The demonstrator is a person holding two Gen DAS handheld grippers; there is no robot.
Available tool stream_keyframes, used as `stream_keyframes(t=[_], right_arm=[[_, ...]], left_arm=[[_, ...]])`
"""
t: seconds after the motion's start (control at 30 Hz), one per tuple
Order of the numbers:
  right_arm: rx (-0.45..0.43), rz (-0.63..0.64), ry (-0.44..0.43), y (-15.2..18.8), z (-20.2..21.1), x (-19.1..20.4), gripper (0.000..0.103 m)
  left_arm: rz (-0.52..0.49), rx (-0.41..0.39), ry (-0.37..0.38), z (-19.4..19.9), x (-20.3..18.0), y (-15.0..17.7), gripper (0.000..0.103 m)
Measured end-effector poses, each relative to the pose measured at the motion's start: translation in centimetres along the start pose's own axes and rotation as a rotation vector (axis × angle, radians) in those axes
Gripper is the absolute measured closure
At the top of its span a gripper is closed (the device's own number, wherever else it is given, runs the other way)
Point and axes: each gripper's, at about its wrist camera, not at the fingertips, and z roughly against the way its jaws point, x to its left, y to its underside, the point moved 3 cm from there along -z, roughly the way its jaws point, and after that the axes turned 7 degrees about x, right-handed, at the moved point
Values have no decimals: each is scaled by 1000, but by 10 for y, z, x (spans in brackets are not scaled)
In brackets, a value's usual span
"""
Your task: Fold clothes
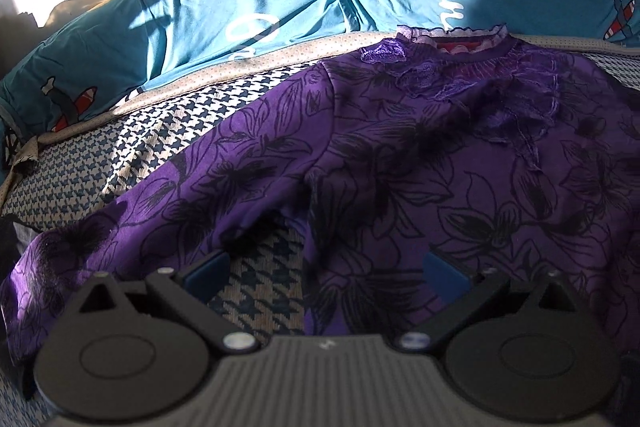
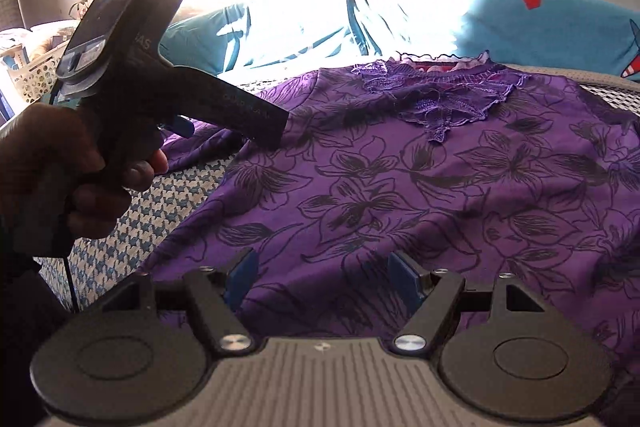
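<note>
Two open tongs (image 1: 326, 269) (image 2: 322, 277) above purple blouse (image 2: 420, 187)

My right tongs (image 2: 320, 277) hover low over the purple floral top (image 2: 400, 195), blue pads apart, nothing between them. The top lies spread on the houndstooth bed cover (image 2: 160, 211), lace collar (image 2: 440, 99) at the far end. My left hand (image 2: 76, 171) holds the other tongs (image 2: 180, 125) above the left sleeve. Teal pillows (image 2: 540, 23) lie behind.
</note>
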Motion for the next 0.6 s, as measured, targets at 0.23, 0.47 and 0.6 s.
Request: stream_keyframes(t=[0.23,0.47,0.6], right_arm=[[-15,-42,64,7,11,-14,31],[-51,-171,183,22,39,-50,31],[-82,-268,312,36,74,-84,31]], left_arm=[[-59,27,-9,-13,-20,13,0],[-7,77,30,-26,-17,21,0],[40,108,60,-33,-11,23,0]])
